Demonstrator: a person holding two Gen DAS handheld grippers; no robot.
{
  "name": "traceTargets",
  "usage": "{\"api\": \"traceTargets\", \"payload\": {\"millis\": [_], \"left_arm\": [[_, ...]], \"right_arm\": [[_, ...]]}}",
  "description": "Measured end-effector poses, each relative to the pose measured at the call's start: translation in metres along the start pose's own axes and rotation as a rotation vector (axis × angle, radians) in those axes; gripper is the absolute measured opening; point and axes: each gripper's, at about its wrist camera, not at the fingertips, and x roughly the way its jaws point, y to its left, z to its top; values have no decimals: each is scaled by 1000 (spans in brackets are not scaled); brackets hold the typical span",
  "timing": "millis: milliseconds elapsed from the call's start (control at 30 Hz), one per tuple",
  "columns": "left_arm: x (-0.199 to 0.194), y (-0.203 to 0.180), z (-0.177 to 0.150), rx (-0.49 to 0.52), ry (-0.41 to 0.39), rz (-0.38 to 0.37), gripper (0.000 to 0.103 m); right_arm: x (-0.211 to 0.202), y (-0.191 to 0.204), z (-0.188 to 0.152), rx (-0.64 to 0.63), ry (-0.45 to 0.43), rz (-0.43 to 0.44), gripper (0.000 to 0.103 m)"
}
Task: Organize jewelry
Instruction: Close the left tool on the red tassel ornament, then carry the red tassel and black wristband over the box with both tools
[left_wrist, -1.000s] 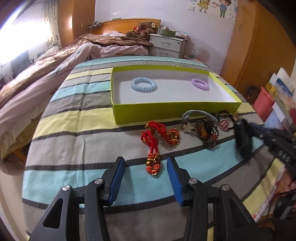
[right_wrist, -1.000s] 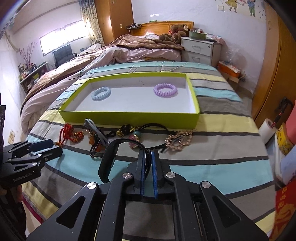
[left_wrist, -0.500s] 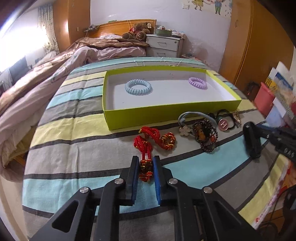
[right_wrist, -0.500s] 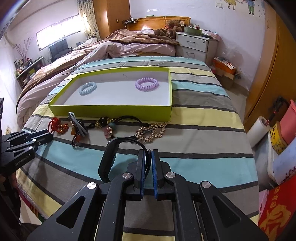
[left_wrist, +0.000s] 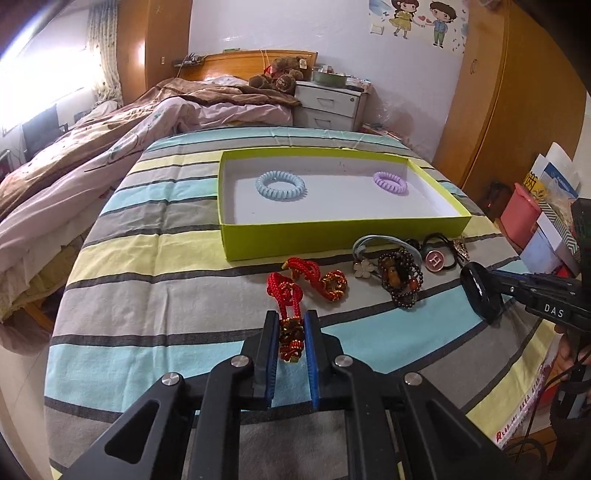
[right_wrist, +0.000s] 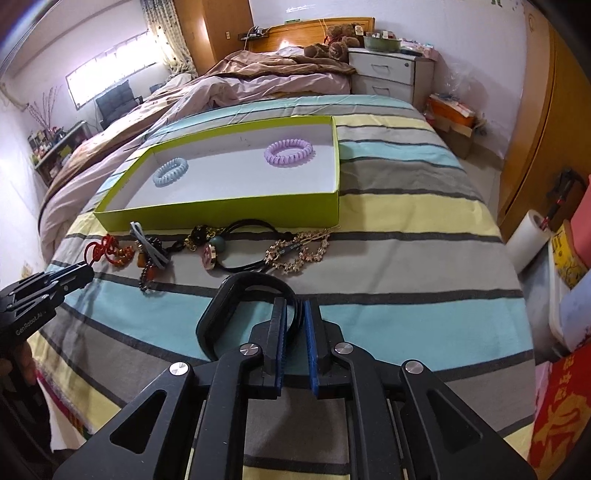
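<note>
A lime-green tray (left_wrist: 343, 236) (right_wrist: 221, 208) lies on the striped bed and holds a blue coil hair tie (left_wrist: 280, 184) (right_wrist: 170, 171) and a purple one (left_wrist: 390, 182) (right_wrist: 289, 150). My left gripper (left_wrist: 291, 325) is shut on the beaded end of a red cord bracelet (left_wrist: 290, 295), which trails forward on the bed. My right gripper (right_wrist: 294, 314) is shut on a black bangle (right_wrist: 236, 295) (left_wrist: 480, 291) and holds it above the bed. Loose jewelry lies in front of the tray: a brown bead bracelet (left_wrist: 400, 277), a grey hair tie (left_wrist: 380, 243) and a gold chain (right_wrist: 299, 249).
A second red knot with gold beads (left_wrist: 325, 278) lies beside the held cord. A rumpled quilt (left_wrist: 110, 155) covers the bed's left side. A white nightstand (left_wrist: 328, 105) stands at the back. Boxes and books (left_wrist: 546, 221) stand off the bed's right edge.
My left gripper came forward and shut on the beaded end of the red cord bracelet. My right gripper, still shut on the black bangle, drew back to the right, away from the tray.
</note>
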Motion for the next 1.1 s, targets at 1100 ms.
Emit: {"api": "traceTargets", "payload": {"millis": [1100], "left_arm": [[0,-2,57,17,-71,-53,13]], "right_arm": [[-13,7,52,11,-135,9,9]]}}
